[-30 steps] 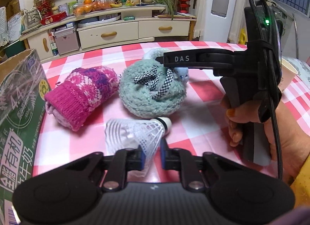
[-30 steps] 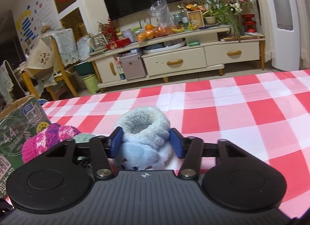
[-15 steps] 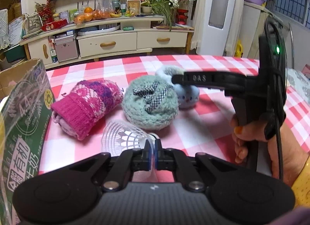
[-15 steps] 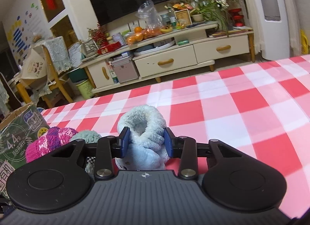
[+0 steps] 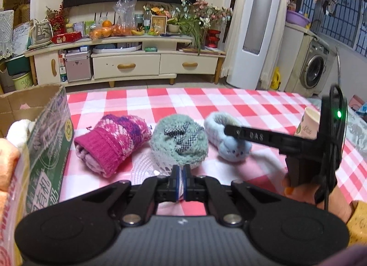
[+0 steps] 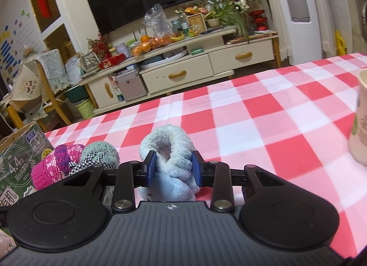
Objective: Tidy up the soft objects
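My left gripper (image 5: 181,184) is shut on the edge of a white plastic shuttlecock (image 5: 146,165), held just above the red-checked tablecloth (image 5: 229,103). Beyond it lie a pink knitted hat (image 5: 112,146) and a green fluffy piece with a checkered ribbon (image 5: 181,144). To their right sits a light blue fluffy bootie (image 6: 169,146). My right gripper (image 6: 174,169) straddles it, jaws closing, and both blue pads dent its sides. From the left wrist view the right gripper (image 5: 229,133) reaches in over the bootie (image 5: 229,151), held by a person's hand (image 5: 305,195).
A green printed cardboard box (image 5: 50,142) stands open at the left table edge with soft cloth inside. A paper cup (image 6: 360,124) stands on the table at the far right. Past the table's far edge are a TV cabinet (image 5: 128,59) and a white tower unit.
The left jaws closed on the shuttlecock's skirt and raised it off the cloth. The right jaws narrowed onto the blue bootie, which shifted right, away from the green piece.
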Demonstrator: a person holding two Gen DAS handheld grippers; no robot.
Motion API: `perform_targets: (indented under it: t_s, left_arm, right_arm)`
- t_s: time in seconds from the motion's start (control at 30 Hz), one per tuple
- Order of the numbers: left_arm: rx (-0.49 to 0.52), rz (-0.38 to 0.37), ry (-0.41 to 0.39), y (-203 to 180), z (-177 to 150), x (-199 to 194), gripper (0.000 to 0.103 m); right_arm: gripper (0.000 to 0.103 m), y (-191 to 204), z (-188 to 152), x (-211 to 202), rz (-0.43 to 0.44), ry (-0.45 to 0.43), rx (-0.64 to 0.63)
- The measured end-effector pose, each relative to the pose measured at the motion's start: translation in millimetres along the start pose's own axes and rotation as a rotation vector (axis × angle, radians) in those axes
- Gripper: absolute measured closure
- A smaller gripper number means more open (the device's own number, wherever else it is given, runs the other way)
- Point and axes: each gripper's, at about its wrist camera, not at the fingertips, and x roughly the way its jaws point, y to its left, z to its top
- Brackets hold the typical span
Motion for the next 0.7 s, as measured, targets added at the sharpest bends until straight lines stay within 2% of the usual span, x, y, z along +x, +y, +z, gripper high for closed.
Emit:
perform_targets:
  t_s: [0.33,0.7]
  left_arm:
    - [-0.025,-0.026,-0.041,15,5,-17,0.103]
    - [-0.057,-0.009,-0.047,36,4,-30,0.103]
  right_arm:
    - [0.064,-7,-11,-30,-0.046,-0.031,0.053]
    - [0.064,2,-21,-54,-0.026,-0.044,0.033]
